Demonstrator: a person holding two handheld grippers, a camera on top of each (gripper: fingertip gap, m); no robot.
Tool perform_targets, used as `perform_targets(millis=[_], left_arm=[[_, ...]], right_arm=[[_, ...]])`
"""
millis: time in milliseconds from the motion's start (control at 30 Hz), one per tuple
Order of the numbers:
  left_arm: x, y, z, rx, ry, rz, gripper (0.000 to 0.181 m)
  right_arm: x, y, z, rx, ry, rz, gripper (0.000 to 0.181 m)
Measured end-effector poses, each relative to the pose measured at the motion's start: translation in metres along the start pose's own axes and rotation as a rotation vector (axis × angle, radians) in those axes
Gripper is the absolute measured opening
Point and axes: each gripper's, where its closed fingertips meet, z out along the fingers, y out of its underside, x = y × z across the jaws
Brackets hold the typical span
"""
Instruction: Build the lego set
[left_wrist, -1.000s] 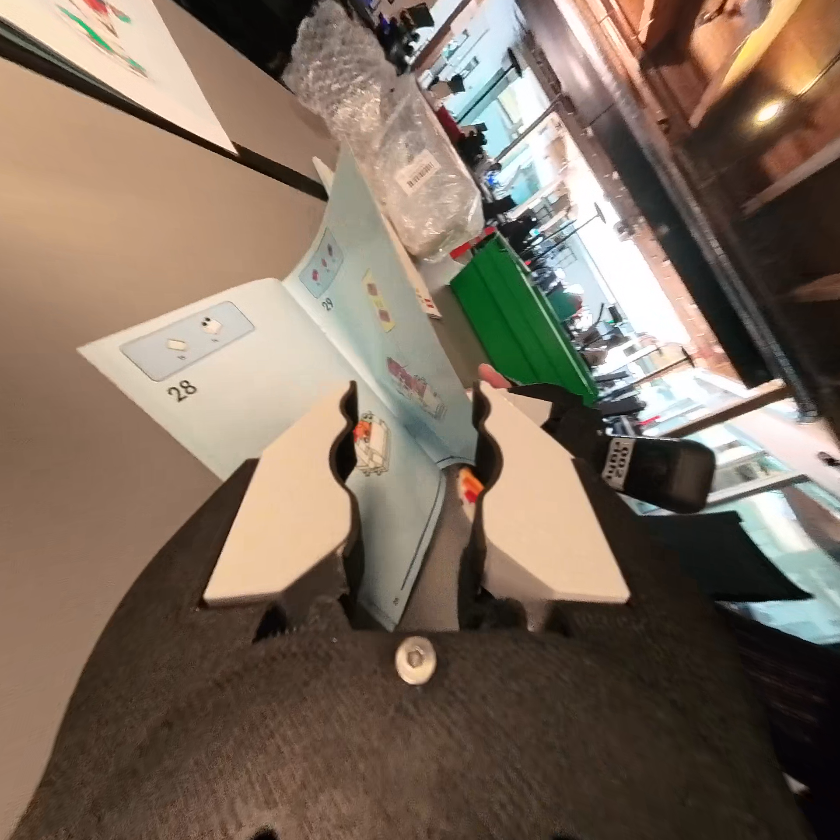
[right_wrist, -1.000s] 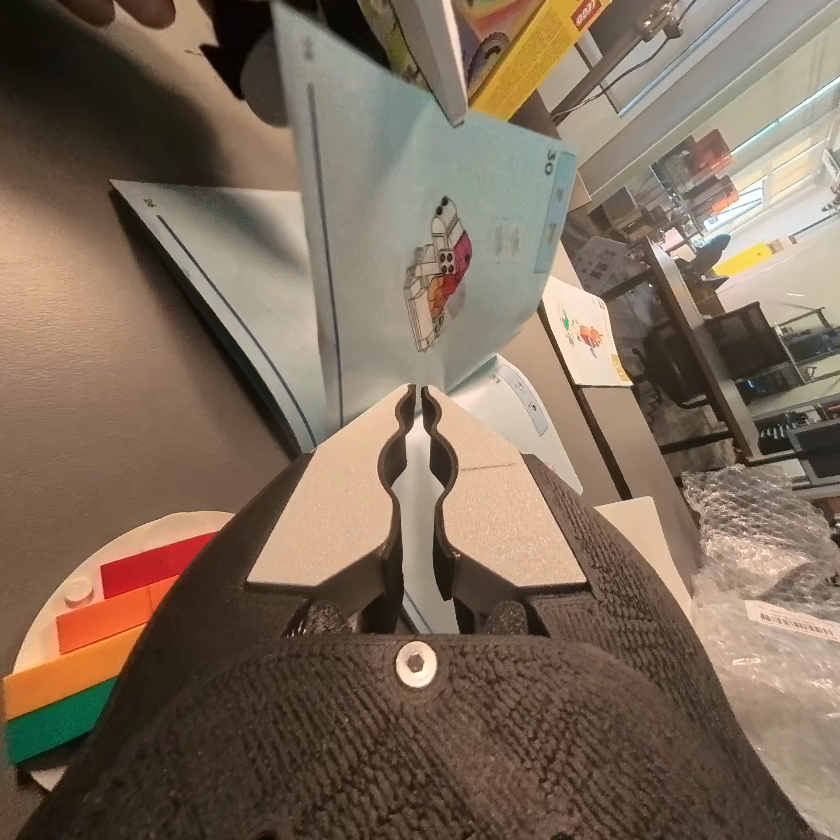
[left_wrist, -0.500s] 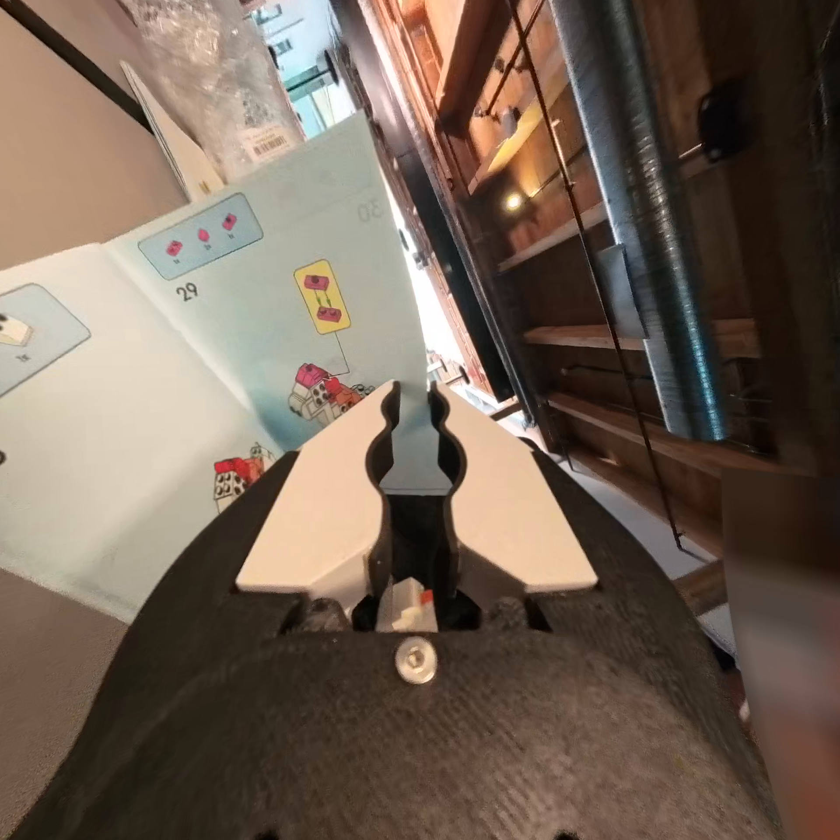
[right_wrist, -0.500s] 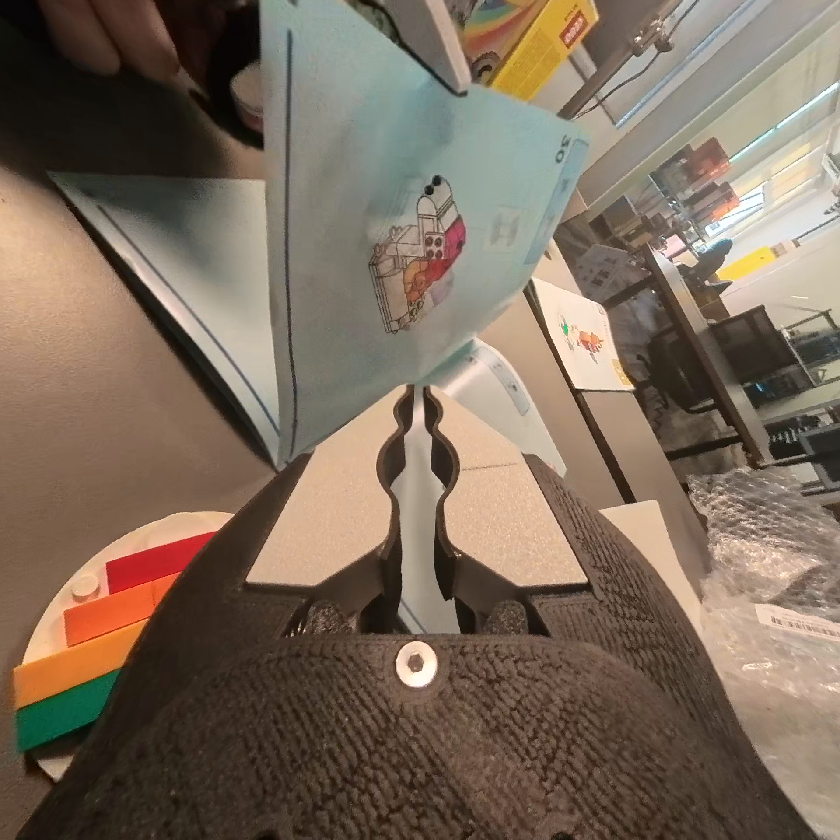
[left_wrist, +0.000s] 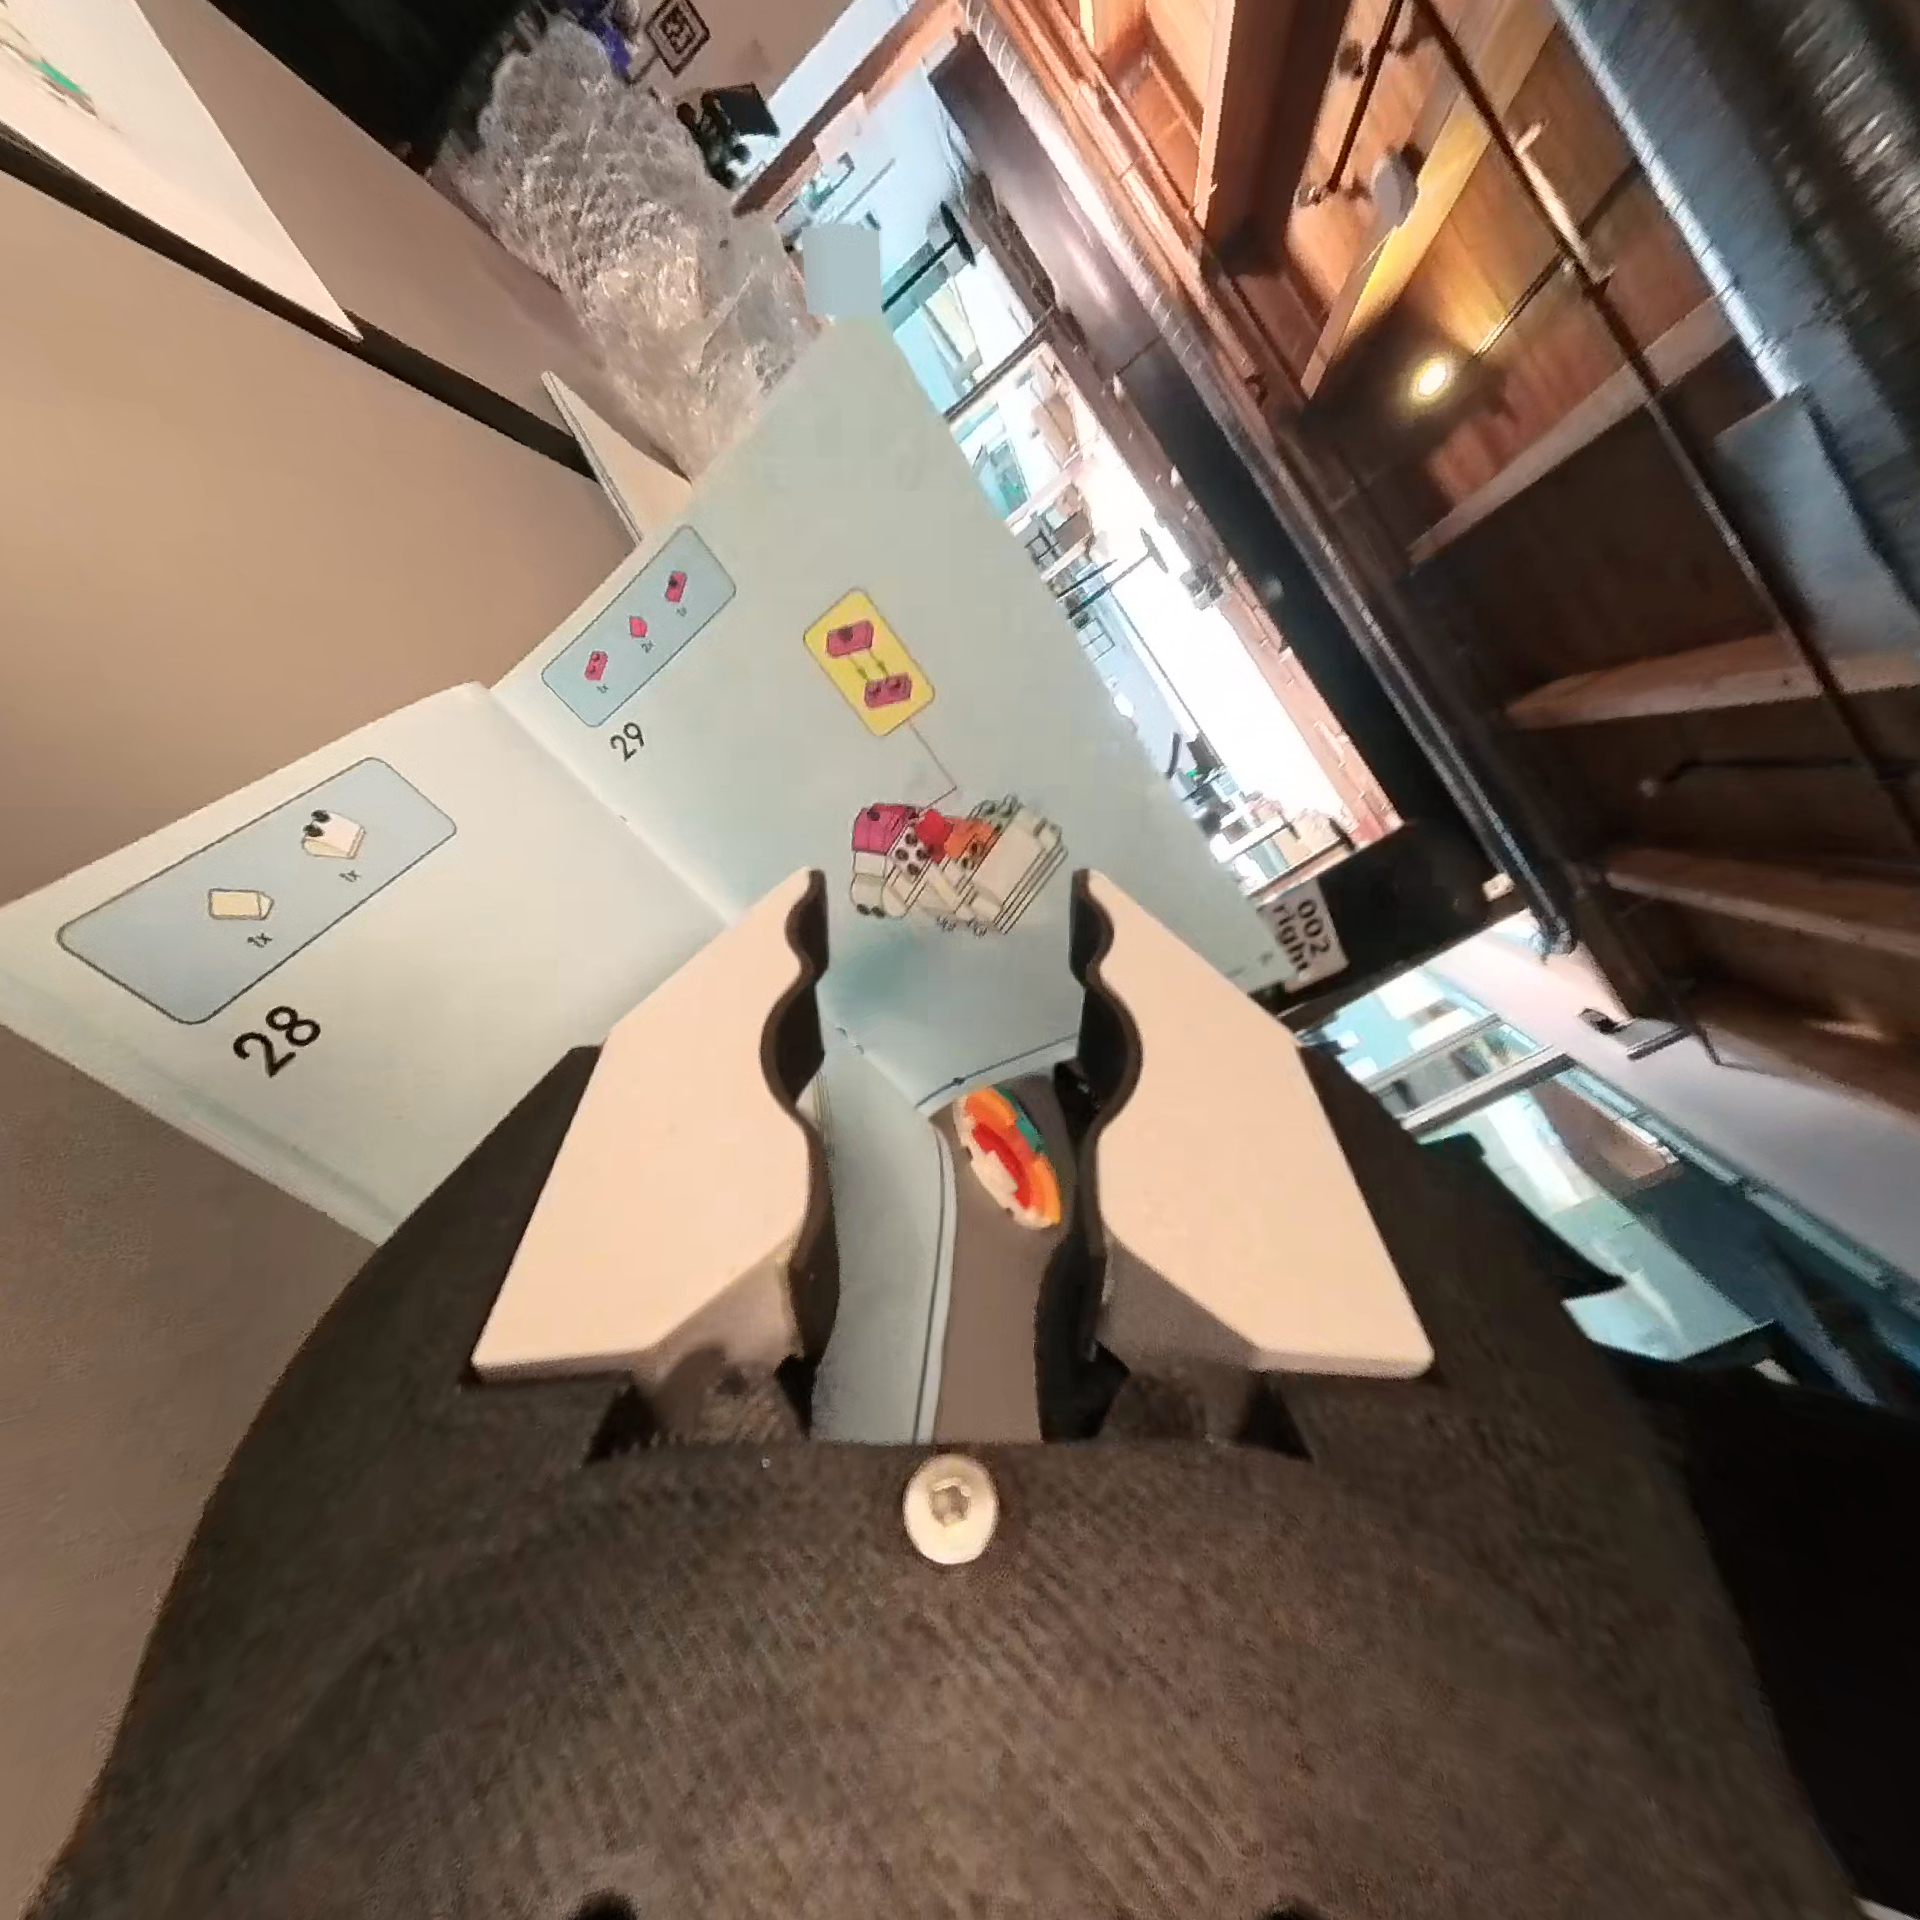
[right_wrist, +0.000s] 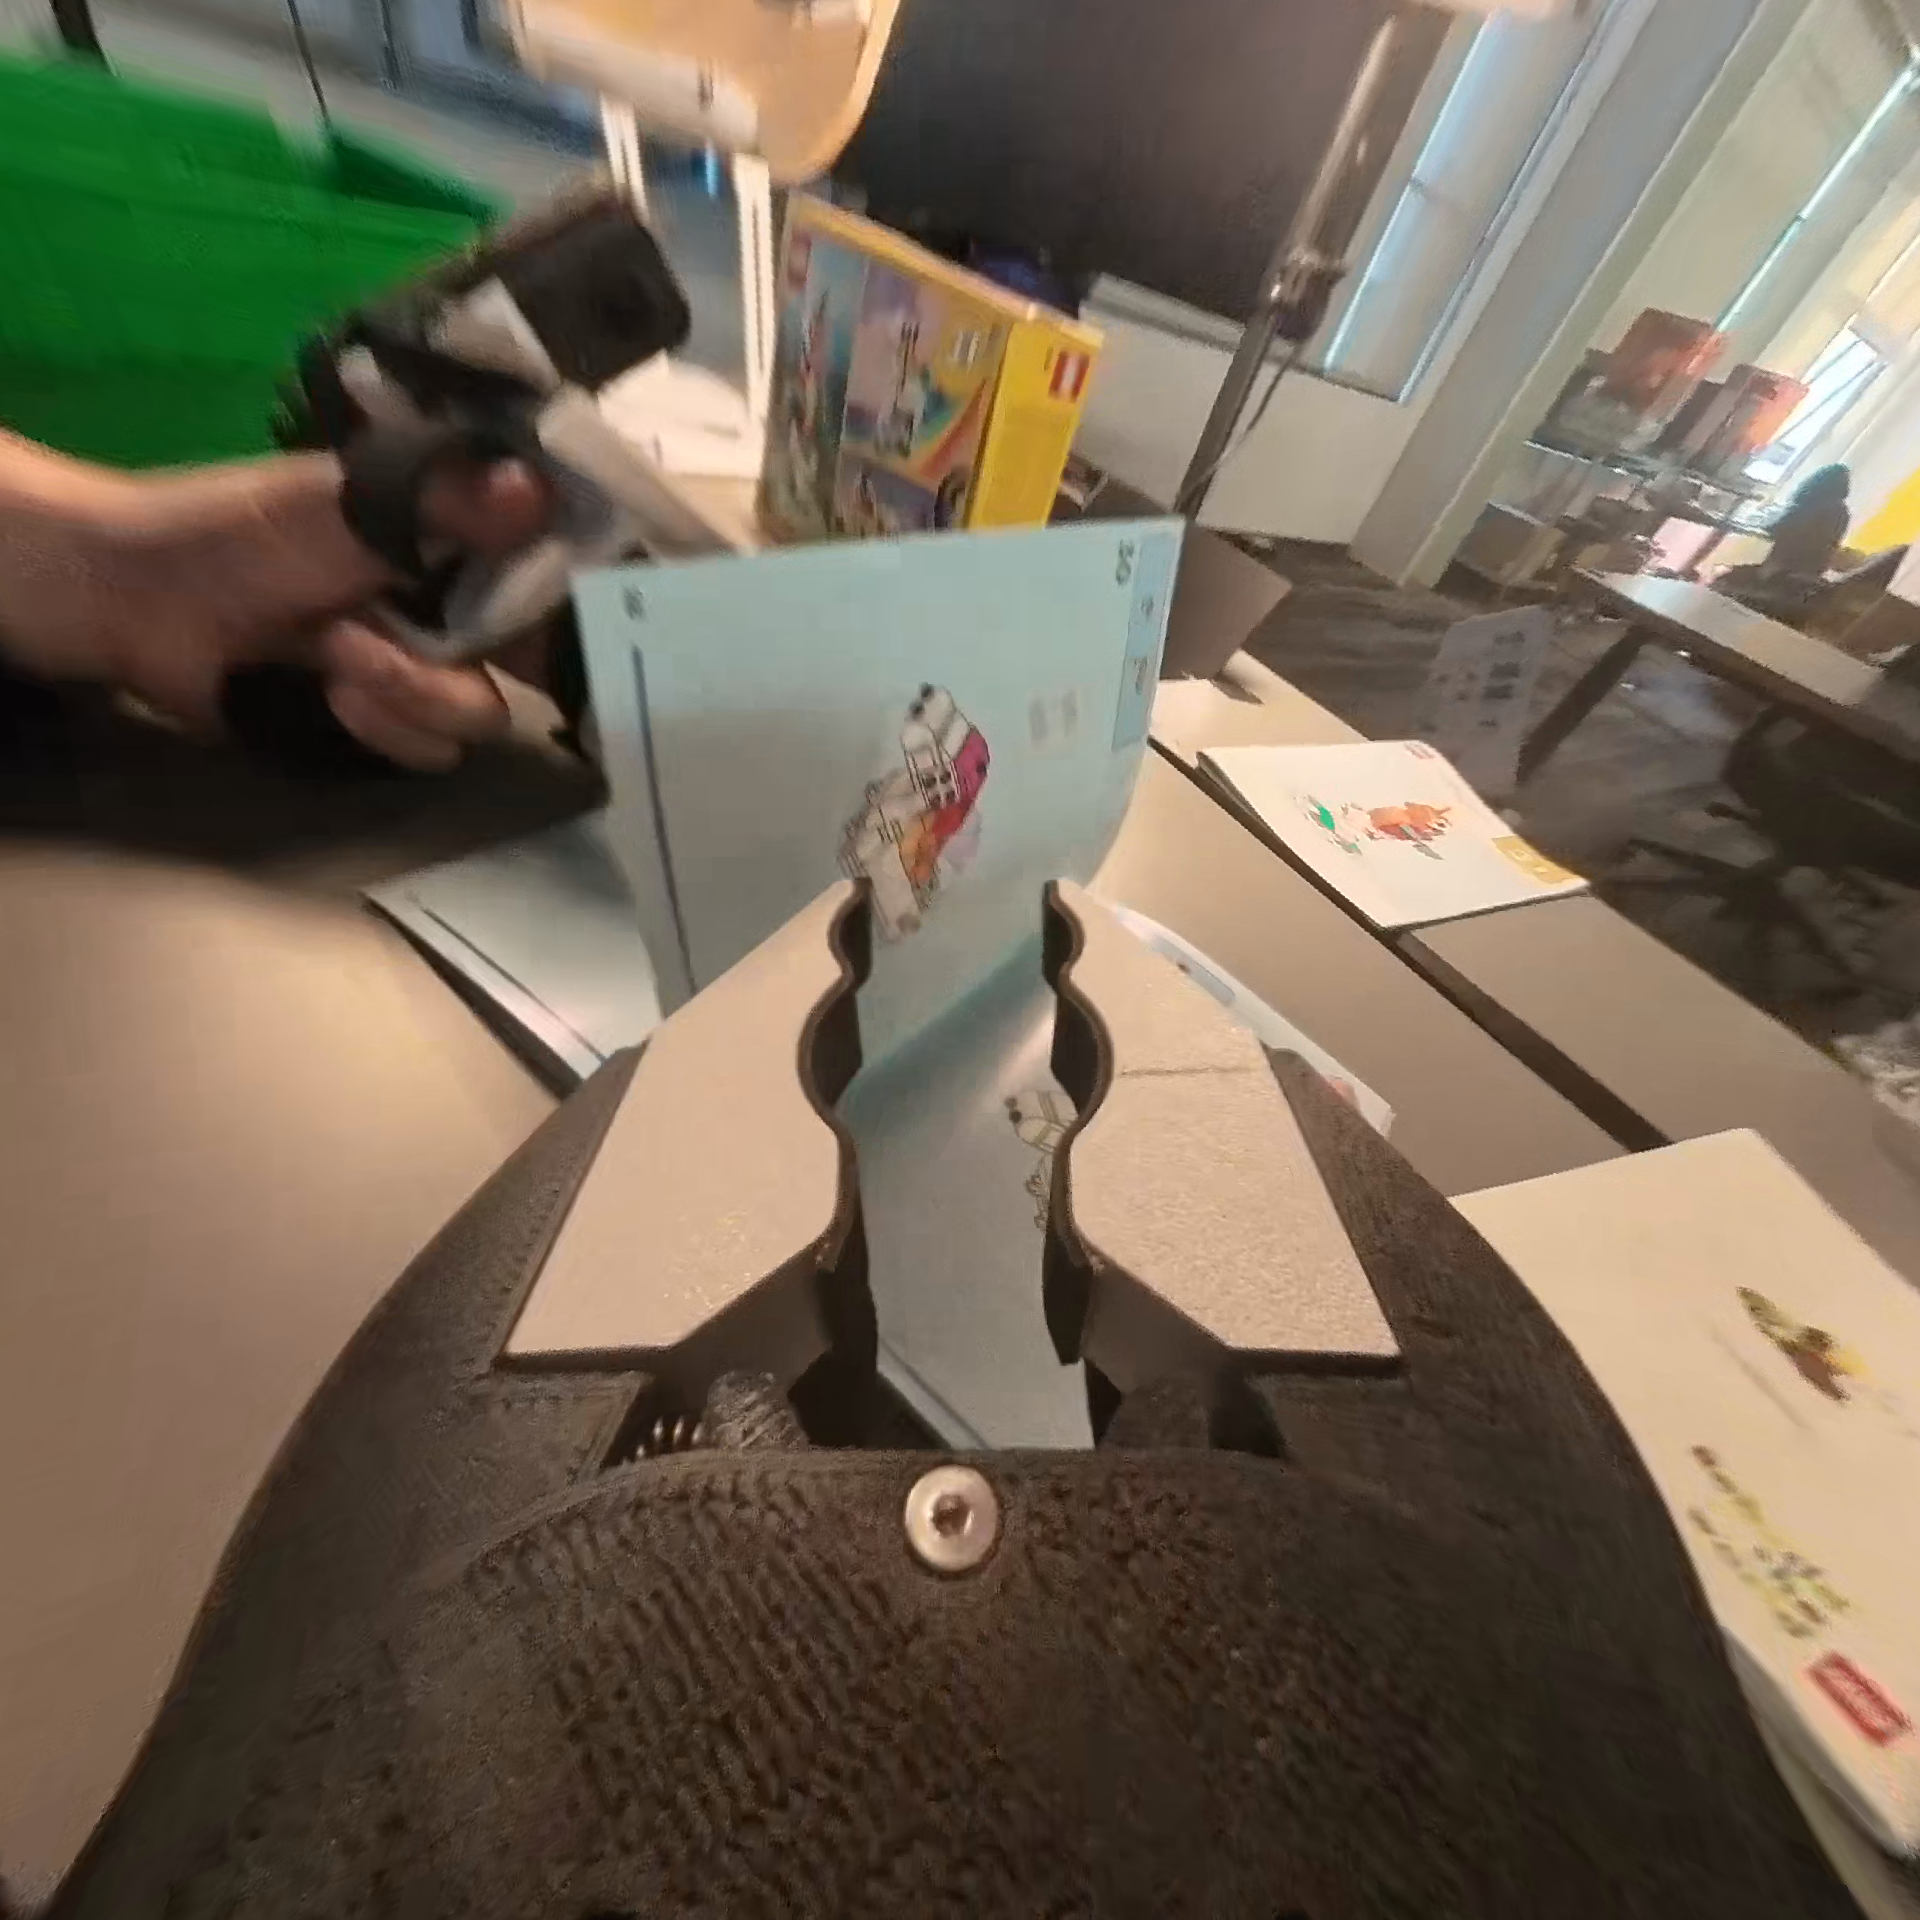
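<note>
The pale blue instruction booklet is laid open on the grey table, one page raised upright. Both the left gripper and right gripper are spread, nothing pinched.

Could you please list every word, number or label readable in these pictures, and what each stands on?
I do not quote writing; these things bear it:
Instruction booklet: step numbers under the parts boxes, legible.
Raised page: corner number, blurred.
White label on the black device behind that page: legible.
Yellow set box: red logo, blurred.
White booklet: red logo, blurred.
</note>
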Motion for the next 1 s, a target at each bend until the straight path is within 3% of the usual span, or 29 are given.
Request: perform_targets(millis=[100,300,367,467,567,700,1000], left_arm=[[-0.008,0.01,0.006,-0.056,-0.081,0.053,0.043],[-0.02,0.025,0.013,-0.152,-0.191,0.105,0.036],[-0.021,0.022,0.012,-0.135,-0.185,0.086,0.035],[-0.022,0.019,0.011,-0.118,-0.185,0.068,0.035],[-0.024,0.021,0.011,-0.128,-0.201,0.077,0.035],[-0.025,0.022,0.012,-0.136,-0.218,0.082,0.036],[-0.027,0.02,0.01,-0.127,-0.223,0.055,0.036]], right_arm=[[-0.009,-0.013,-0.016,0.082,-0.021,0.099,0.048],[-0.034,-0.03,-0.031,0.128,-0.076,0.311,0.059],[-0.029,-0.029,-0.032,0.112,-0.017,0.377,0.059],[-0.014,-0.027,-0.032,0.087,0.157,0.368,0.045],[-0.013,-0.025,-0.024,0.012,0.258,0.313,0.036],[0.0,-0.01,-0.022,-0.157,0.482,0.132,0.001],[0.0,-0.007,-0.017,-0.383,0.617,-0.441,0.0]])
